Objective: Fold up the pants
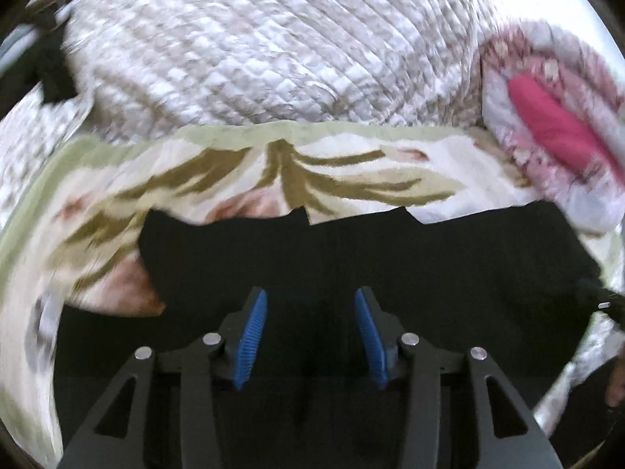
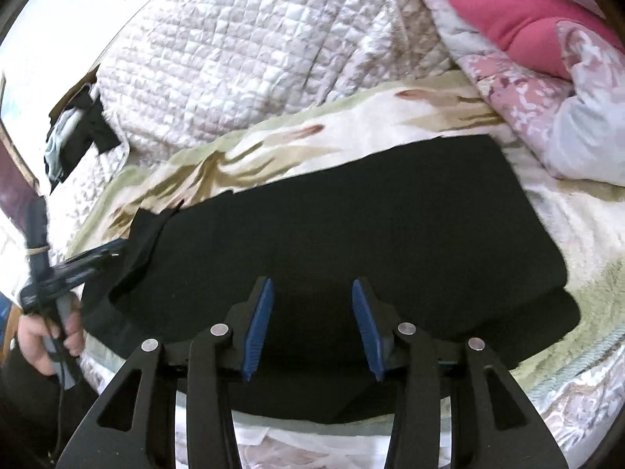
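Note:
The black pants (image 1: pixel 390 250) lie folded in layers on a floral blanket (image 1: pixel 351 172). They also show in the right wrist view (image 2: pixel 351 211), as a broad dark slab with a smaller flap at the left end. My left gripper (image 1: pixel 310 301) is open, its blue pads (image 1: pixel 254 332) spread over the black cloth, holding nothing. My right gripper (image 2: pixel 312 291) is open too, above the near edge of the pants, empty. The left gripper also appears at the left of the right wrist view (image 2: pixel 105 252), at the pants' left end, held by a hand.
A white quilted cover (image 2: pixel 242 62) fills the far side of the bed. A pink and floral duvet (image 2: pixel 539 58) is bunched at the right, touching the blanket. Dark items (image 2: pixel 78 133) lie at the bed's far left edge. The floral blanket (image 2: pixel 273 148) extends around the pants.

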Demonstrator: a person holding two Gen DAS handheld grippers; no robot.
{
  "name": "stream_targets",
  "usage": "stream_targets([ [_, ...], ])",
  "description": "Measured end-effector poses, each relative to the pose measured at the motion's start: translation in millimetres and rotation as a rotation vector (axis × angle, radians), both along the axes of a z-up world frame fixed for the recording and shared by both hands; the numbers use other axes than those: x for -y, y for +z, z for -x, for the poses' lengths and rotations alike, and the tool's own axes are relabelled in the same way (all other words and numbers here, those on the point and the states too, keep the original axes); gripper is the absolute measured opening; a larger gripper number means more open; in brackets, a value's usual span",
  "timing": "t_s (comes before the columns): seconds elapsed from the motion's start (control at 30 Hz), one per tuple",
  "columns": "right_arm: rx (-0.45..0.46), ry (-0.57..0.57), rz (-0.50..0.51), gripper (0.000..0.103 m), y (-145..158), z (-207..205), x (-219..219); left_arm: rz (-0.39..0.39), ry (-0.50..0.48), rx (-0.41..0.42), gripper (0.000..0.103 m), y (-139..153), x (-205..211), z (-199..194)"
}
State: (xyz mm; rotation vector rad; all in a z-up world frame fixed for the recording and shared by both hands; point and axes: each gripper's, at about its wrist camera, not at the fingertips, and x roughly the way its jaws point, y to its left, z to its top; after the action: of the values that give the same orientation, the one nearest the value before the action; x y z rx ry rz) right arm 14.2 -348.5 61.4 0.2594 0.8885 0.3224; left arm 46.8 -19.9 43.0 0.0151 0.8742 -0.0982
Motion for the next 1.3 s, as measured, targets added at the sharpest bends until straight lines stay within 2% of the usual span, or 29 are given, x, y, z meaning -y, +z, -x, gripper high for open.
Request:
stream_targets([
  [0.13,-0.004,-0.036,-0.033,0.043,-1,-2,10,-0.066,0.016,-0.058,0.048,-27,6,-32],
  [0.2,-0.011,-0.041,-0.040,0.043,-2,-4,11,-0.084,0.023,-0.034,0.027,-28,5,-36],
  [0.23,-0.012,-0.040,-0.045,0.043,-2,-5,11,-0.090,0.031,-0.035,0.007,-26,4,-36],
  [0.3,-0.019,-0.038,-0.058,0.043,-2,-5,10,-0.050,0.057,-0.024,0.007,-20,-5,-32],
  [0.4,-0.008,-0.029,-0.049,0.043,0,-3,6,-0.034,0.112,0.037,0.005,-4,-22,-14],
  [0.5,0.002,-0.027,-0.031,0.043,2,0,6,0.012,0.214,0.101,0.005,17,-54,20],
  [0.6,-0.014,-0.027,-0.045,0.043,0,4,8,0.069,0.302,0.128,0.005,25,-85,52],
  [0.73,-0.039,-0.034,-0.071,0.044,-4,12,10,0.126,0.390,0.108,0.005,16,-111,87],
  [0.8,-0.053,-0.045,-0.081,0.050,-7,17,10,0.160,0.418,0.090,0.005,7,-119,98],
  [0.83,-0.061,-0.054,-0.090,0.054,-10,21,11,0.179,0.430,0.077,0.005,3,-122,100],
  [1.03,-0.092,-0.094,-0.114,0.054,-19,30,15,0.283,0.475,0.030,0.007,-14,-134,105],
  [1.1,-0.097,-0.105,-0.121,0.054,-20,31,18,0.306,0.476,0.027,0.010,-15,-136,105],
  [1.23,-0.122,-0.148,-0.155,0.054,-25,34,26,0.348,0.505,0.014,0.027,-20,-142,102],
  [1.3,-0.135,-0.175,-0.176,0.054,-29,36,31,0.370,0.521,0.008,0.028,-22,-147,101],
])
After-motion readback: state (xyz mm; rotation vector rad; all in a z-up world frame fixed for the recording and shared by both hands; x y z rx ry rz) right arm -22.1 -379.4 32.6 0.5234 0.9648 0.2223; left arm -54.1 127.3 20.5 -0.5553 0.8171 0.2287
